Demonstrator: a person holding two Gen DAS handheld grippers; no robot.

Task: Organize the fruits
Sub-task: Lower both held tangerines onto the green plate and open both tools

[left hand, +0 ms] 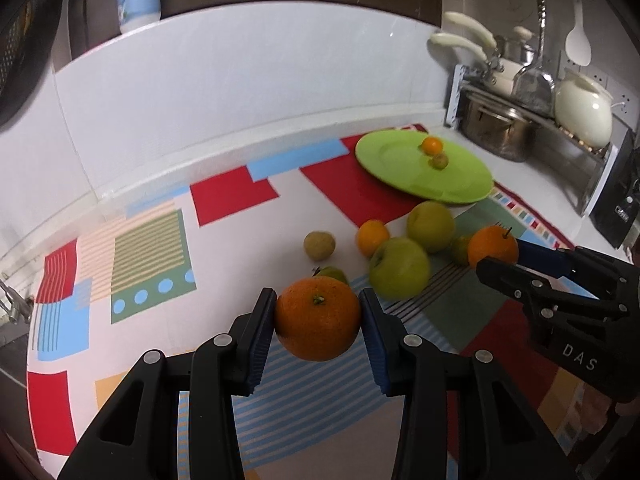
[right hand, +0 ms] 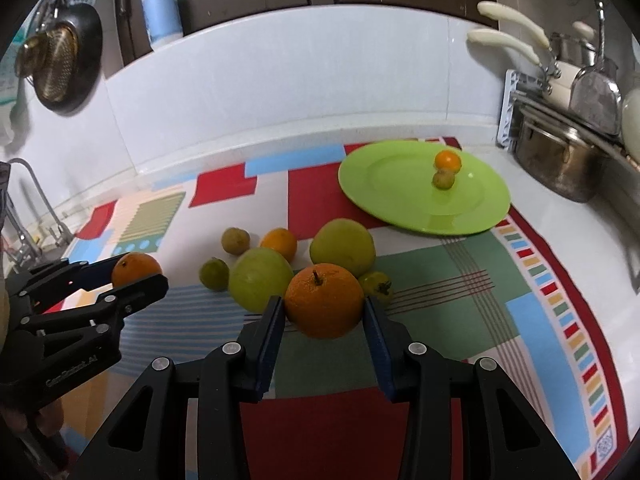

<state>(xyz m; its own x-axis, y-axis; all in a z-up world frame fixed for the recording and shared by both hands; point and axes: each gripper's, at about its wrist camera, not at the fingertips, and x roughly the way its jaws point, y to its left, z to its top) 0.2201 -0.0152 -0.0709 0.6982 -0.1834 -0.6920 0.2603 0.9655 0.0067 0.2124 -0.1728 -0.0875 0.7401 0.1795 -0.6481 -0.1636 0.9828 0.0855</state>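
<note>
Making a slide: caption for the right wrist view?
Right gripper clamps an orange before a green plate holding two small fruits.

Home kitchen: pots [right hand: 560, 168], tiled backsplash [right hand: 280, 92].

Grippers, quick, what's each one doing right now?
Left gripper: closed on a round orange with a green stem nub.
Right gripper: closed on a round orange with a brown stalk.

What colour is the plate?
Lime green, plain; the plate shows best in the right wrist view.
</note>
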